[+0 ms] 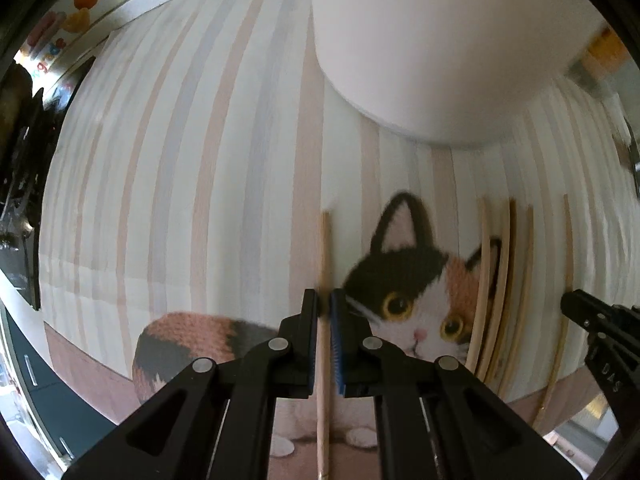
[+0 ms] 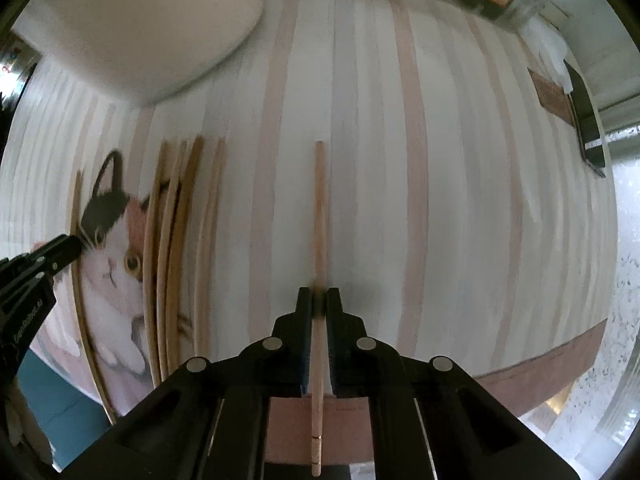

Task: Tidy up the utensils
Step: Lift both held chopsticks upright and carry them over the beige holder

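The left gripper (image 1: 324, 304) is clamped on one chopstick (image 1: 323, 248), the right gripper (image 2: 319, 300) on another chopstick (image 2: 319, 208), each running straight ahead between the jaws. Loose chopsticks (image 2: 176, 248) lie between the grippers on the striped cat mat (image 2: 440, 200). Light, stiff, smooth sticks likely pivot; gripping mid-length seems steadiest.
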Motion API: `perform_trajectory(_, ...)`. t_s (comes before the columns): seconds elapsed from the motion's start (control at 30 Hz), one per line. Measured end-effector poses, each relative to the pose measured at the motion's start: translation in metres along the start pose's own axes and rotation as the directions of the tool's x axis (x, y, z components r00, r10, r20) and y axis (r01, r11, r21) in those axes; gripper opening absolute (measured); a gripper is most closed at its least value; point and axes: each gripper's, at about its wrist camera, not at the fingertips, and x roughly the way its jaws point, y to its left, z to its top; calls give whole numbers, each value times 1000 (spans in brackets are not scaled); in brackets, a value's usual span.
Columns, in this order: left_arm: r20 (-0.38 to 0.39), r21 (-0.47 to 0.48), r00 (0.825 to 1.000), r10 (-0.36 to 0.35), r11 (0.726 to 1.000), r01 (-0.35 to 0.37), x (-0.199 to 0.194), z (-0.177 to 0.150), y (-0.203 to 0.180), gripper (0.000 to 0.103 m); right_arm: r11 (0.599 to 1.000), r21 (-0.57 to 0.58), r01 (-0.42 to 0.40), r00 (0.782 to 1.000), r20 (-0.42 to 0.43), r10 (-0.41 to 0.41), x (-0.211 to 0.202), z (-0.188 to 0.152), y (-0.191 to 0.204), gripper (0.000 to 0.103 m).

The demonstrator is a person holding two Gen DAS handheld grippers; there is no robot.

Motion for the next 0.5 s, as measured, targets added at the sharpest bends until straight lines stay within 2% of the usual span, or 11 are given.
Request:
perform_trajectory(0.27, -22, 17, 1000, -4, 1000, 4, 0, 8, 7, 4, 999, -34, 15, 1000, -12, -15, -3, 20, 14, 8)
perform_trajectory(0.5, 15, 7, 999, 38, 999, -38, 4, 9, -7, 4, 999, -52, 13, 1000, -15, -14, -1, 30, 12, 8)
